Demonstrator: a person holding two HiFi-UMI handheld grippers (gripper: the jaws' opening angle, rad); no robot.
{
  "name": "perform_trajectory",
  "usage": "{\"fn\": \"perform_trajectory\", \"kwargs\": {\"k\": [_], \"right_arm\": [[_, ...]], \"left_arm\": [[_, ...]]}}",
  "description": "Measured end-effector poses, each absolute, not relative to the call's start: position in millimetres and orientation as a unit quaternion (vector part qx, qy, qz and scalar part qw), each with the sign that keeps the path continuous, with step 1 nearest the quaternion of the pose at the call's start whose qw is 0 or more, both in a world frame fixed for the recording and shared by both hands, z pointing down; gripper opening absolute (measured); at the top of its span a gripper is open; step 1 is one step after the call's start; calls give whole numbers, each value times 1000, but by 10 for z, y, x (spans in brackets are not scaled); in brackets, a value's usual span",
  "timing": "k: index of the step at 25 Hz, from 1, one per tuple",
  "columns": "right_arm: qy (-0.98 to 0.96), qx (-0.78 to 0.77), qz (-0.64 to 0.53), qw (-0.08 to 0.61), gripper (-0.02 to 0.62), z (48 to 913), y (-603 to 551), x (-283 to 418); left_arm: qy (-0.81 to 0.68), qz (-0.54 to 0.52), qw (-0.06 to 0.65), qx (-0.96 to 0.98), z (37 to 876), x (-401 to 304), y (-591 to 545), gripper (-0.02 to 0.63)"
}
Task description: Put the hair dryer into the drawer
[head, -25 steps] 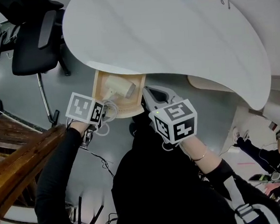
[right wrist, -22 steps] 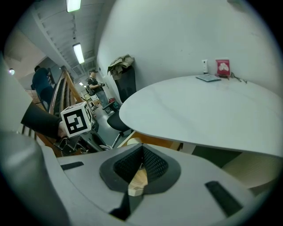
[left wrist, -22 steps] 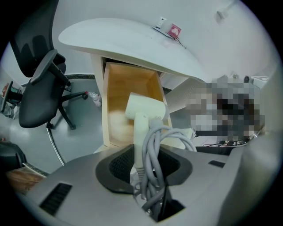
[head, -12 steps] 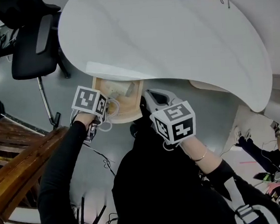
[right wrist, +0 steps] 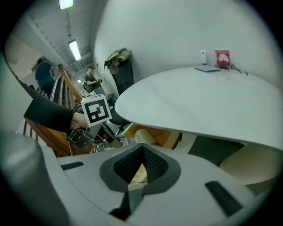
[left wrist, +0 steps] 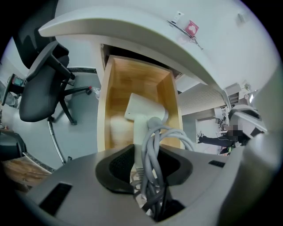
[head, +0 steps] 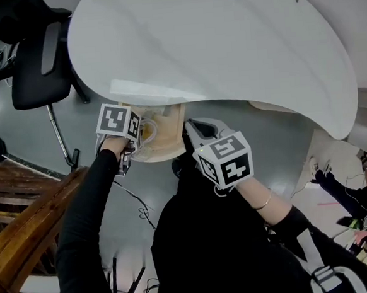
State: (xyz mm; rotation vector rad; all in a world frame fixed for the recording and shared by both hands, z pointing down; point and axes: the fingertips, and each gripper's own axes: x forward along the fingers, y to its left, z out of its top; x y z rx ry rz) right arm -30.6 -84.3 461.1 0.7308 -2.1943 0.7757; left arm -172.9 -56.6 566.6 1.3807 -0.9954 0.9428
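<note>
The white hair dryer point(left wrist: 141, 108) hangs nozzle-first in the open wooden drawer point(left wrist: 110, 88) under the white table point(head: 225, 38). My left gripper point(left wrist: 146, 163) is shut on its handle and the bundled grey cable point(left wrist: 166, 132). In the head view the left gripper point(head: 138, 130) sits at the drawer point(head: 170, 144)'s front left, and the table edge hides most of the dryer. My right gripper point(head: 198, 127) hovers by the drawer's right front corner, shut and empty. In the right gripper view point(right wrist: 139, 170) the dryer's barrel point(right wrist: 143, 136) lies in the drawer.
A black office chair point(head: 35, 66) stands left of the table. A wooden railing point(head: 24, 212) runs along the lower left. Small items, among them a red card point(right wrist: 222, 57), lie at the table's far edge. People point(right wrist: 44, 75) stand in the background.
My left gripper has carried the hair dryer further into the drawer, toward the table. The table edge now hides more of the dryer. The right gripper has barely moved.
</note>
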Motion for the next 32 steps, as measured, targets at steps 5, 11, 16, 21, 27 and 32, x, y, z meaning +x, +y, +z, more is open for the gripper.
{"fn": "perform_trajectory", "kwargs": {"k": [5, 11, 16, 21, 27, 32], "right_arm": [[-838, 278, 308, 355, 2, 4722, -805, -327], [-828, 275, 323, 366, 3, 4904, -832, -401], [-822, 262, 327, 385, 3, 5094, -849, -536], [-821, 246, 328, 398, 2, 5236, -844, -683], [-815, 239, 332, 410, 3, 5330, -883, -740], [-810, 243, 337, 414, 3, 5383, -916, -734]], "left_arm": [[-437, 390, 554, 591, 5676, -1704, -651, 144], [-456, 376, 548, 593, 5712, -1687, -715, 143], [-464, 371, 545, 592, 5736, -1672, -723, 142], [-472, 368, 542, 591, 5767, -1649, -740, 141], [-490, 367, 518, 597, 5740, -1625, -826, 140], [-508, 360, 506, 597, 5746, -1624, -872, 140]]}}
